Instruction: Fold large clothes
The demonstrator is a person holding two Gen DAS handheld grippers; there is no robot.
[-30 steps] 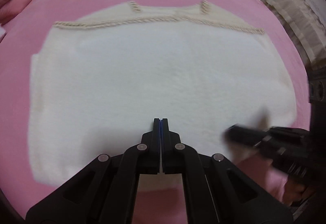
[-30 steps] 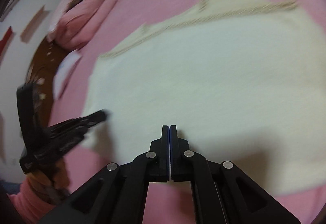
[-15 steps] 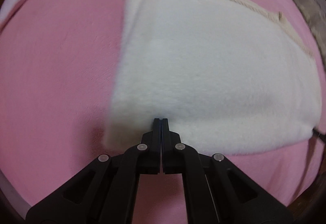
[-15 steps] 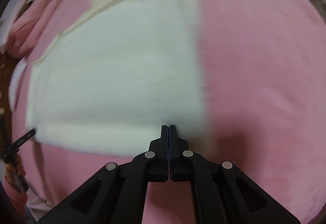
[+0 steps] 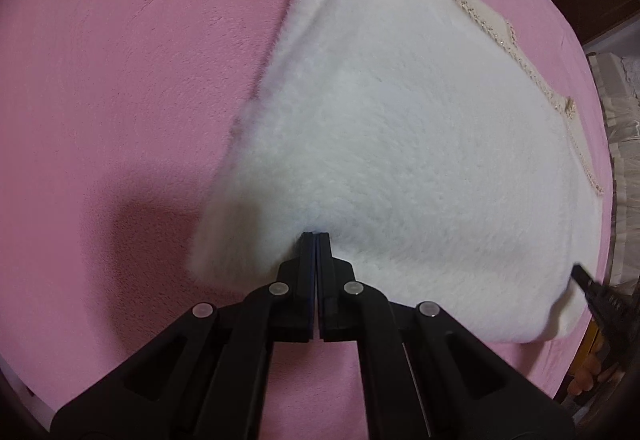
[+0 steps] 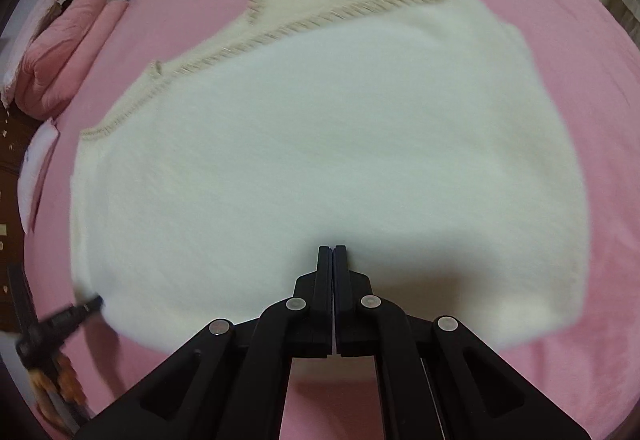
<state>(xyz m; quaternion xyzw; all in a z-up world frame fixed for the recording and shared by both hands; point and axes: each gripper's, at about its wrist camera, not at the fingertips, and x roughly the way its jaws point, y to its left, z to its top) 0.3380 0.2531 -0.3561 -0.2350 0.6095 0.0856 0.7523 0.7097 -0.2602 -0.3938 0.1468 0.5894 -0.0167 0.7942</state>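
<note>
White fluffy sweater point(image 5: 400, 144) lies flat on the pink bedspread point(image 5: 120, 80), filling centre and right of the left wrist view. Beige braided trim point(image 5: 516, 52) runs down its upper right edge there; in the right wrist view the same trim point(image 6: 280, 32) crosses the upper left. A layer of fleece shows doubled under the sweater's upper left edge in the left wrist view, likely a sleeve or side already tucked in.

Left gripper point(image 5: 316, 240): jaws pressed together, tips buried in the pile at the near hem, lower centre of frame. Whether fabric is pinched between them I cannot tell; the fleece hides the tips. Right gripper point(image 6: 333, 252): jaws likewise closed, tips at the near hem, lower centre; grip on cloth also unclear.

Each gripper shows in the other's view: the right one at the lower right edge of the left wrist view, at the hem corner; the left one at the lower left of the right wrist view, blurred, at the opposite hem corner. So both sit along the same near edge, well apart, which suits lifting the hem evenly.

Judgement: the fold of hem toward the trimmed end appears about to begin. Thick pile may slip from closed tips.

Pink pillows point(image 6: 60, 52) sit at the upper left of the right wrist view.
</note>
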